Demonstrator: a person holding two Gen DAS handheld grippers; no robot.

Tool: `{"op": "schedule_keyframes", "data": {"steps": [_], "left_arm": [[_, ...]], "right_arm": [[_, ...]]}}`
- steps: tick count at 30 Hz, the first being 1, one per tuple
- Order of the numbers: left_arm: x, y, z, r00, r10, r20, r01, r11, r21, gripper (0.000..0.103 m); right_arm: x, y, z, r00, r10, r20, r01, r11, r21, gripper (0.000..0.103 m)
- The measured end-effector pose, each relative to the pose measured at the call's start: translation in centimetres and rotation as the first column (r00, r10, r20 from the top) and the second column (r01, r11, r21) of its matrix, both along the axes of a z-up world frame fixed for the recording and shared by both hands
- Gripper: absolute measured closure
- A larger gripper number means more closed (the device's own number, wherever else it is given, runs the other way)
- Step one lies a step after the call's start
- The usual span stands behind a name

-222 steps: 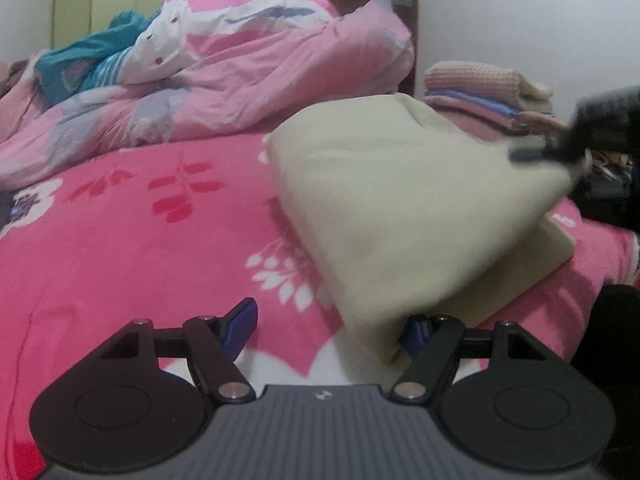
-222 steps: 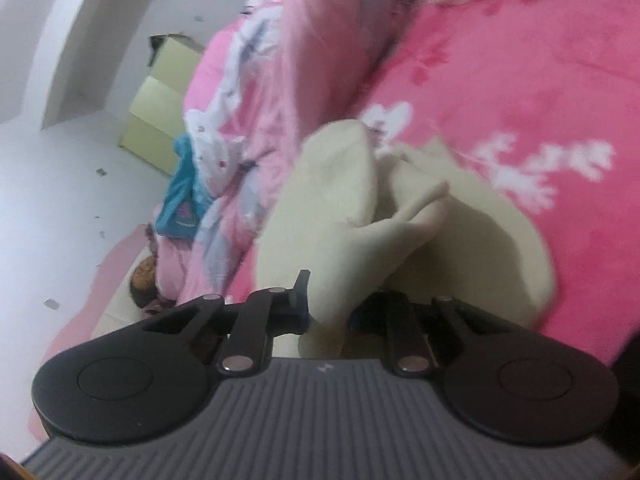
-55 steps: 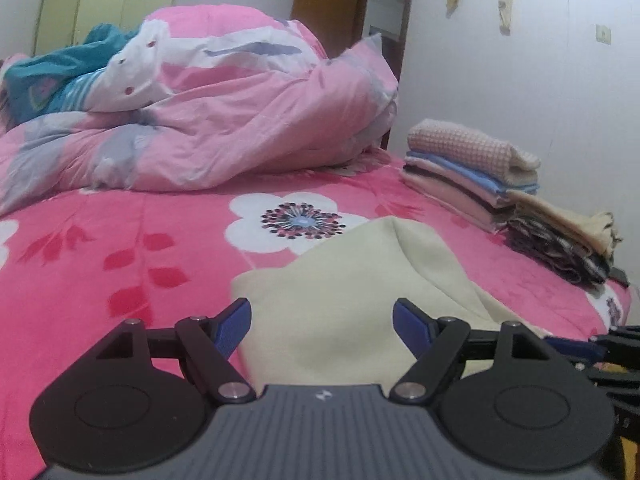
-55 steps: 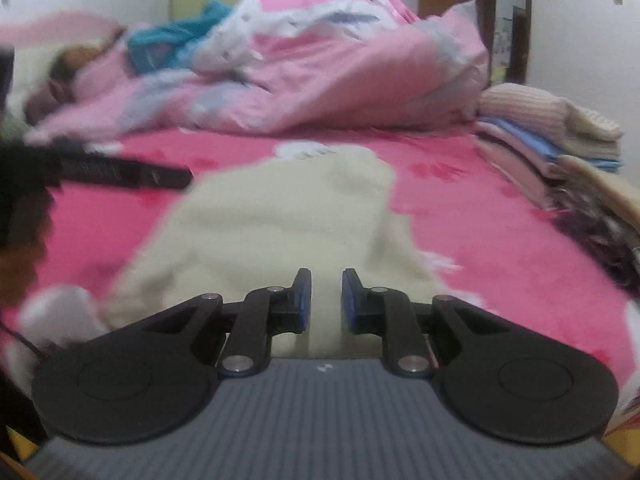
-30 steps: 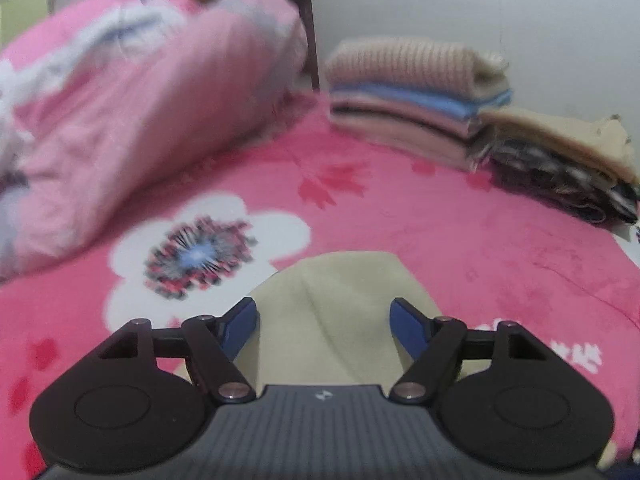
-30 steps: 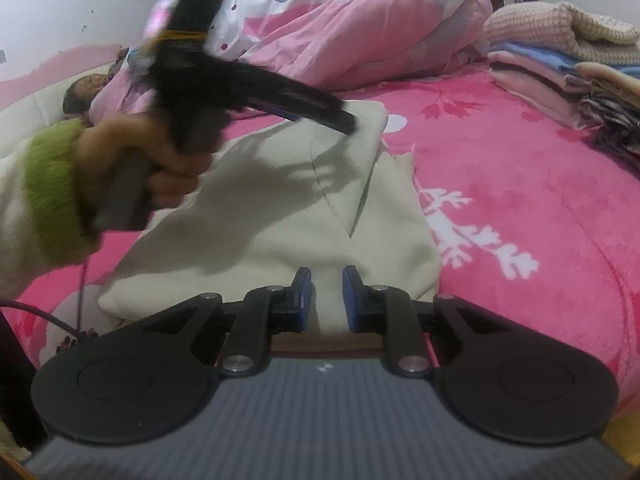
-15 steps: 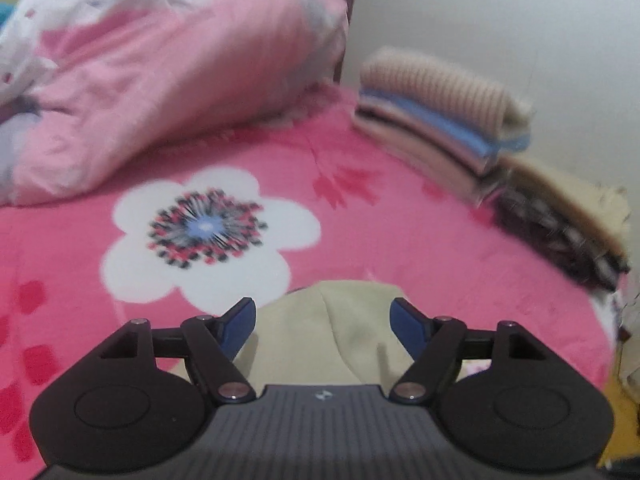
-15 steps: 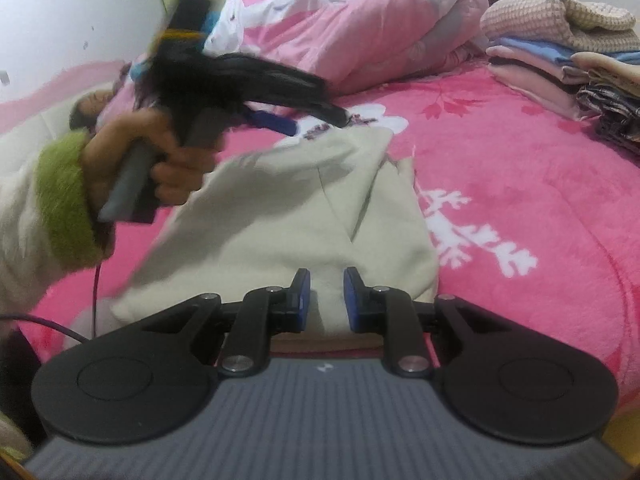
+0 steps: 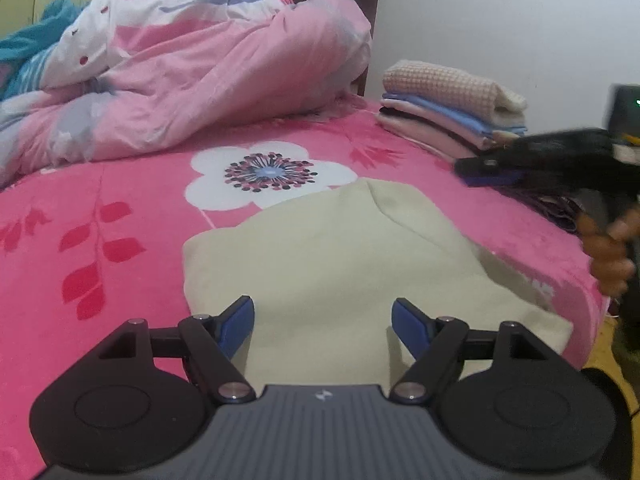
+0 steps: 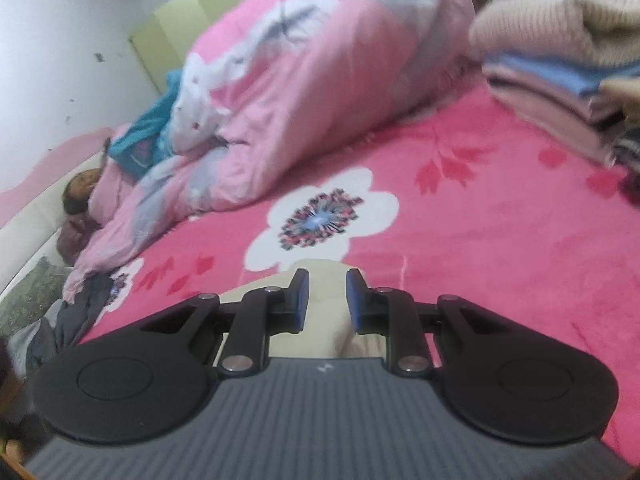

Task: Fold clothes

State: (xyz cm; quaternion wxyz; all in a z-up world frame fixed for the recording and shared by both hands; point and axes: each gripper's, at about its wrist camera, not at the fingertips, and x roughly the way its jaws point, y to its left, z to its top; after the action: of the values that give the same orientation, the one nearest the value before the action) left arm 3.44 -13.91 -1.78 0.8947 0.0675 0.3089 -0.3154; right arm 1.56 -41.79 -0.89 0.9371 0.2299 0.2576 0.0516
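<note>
The folded cream garment (image 9: 332, 264) lies flat on the pink floral blanket (image 9: 104, 216), just ahead of and beneath the left gripper (image 9: 322, 322), whose jaws have just been opening wider with nothing pressed between them. The right gripper (image 10: 327, 300), jaws narrowly parted and empty, hovers over the garment's far tip. Half a second ago the left gripper looked past that tip; now the whole garment shows.

Motion blurs the stack of folded knit and cotton clothes (image 10: 560, 76) at the pink floral bed's far right edge, while the folded cream fabric garment (image 10: 320, 280) lies mostly hidden behind the right gripper (image 10: 327, 300).
</note>
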Motion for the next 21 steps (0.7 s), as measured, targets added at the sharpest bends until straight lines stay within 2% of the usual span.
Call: {"op": "schedule_keyframes", "data": {"steps": [4,7,9,13,14,16,19,21], "left_arm": [[-0.8,-0.3,-0.7,0.998,-0.028,0.057,0.026,0.999,0.023,0.018],[-1.3,-0.7,-1.0,0.995,-0.045,0.088,0.04,0.998,0.051,0.017],[-1.2,-0.5,-1.0,0.995,-0.048,0.083,0.044,0.998,0.043,0.017],[-0.8,0.1,-0.8,0.998,-0.042,0.05,0.042,0.999,0.011,0.017],[-0.7,0.2,-0.8,0.998,-0.041,0.044,0.04,0.999,0.006,0.017],[-0.7,0.2,-0.8,0.998,-0.039,0.042,0.039,0.999,0.004,0.017],[-1.0,0.0,-0.9,0.998,-0.04,0.056,0.039,0.999,0.024,0.017],[-1.1,-0.2,-1.0,0.997,-0.041,0.065,0.039,0.999,0.036,0.016]], "right_arm": [[2.6,0.5,-1.9,0.998,0.038,-0.041,-0.038,0.999,0.01,0.083],[3.6,0.3,-3.2,0.997,0.061,-0.053,-0.057,0.996,0.066,0.086],[3.5,0.1,-3.5,0.996,0.081,-0.036,-0.076,0.99,0.118,0.1],[2.6,-1.2,-3.6,0.995,0.093,0.032,-0.098,0.952,0.289,0.103],[2.5,-1.6,-3.5,0.997,0.075,0.034,-0.082,0.951,0.298,0.103],[2.4,-1.9,-3.2,1.0,0.014,0.016,-0.017,0.974,0.226,0.099],[2.8,-1.4,-3.0,1.0,0.025,0.008,-0.026,0.987,0.159,0.094],[2.9,-0.2,-2.8,0.999,0.051,0.009,-0.051,0.995,0.081,0.065]]}}
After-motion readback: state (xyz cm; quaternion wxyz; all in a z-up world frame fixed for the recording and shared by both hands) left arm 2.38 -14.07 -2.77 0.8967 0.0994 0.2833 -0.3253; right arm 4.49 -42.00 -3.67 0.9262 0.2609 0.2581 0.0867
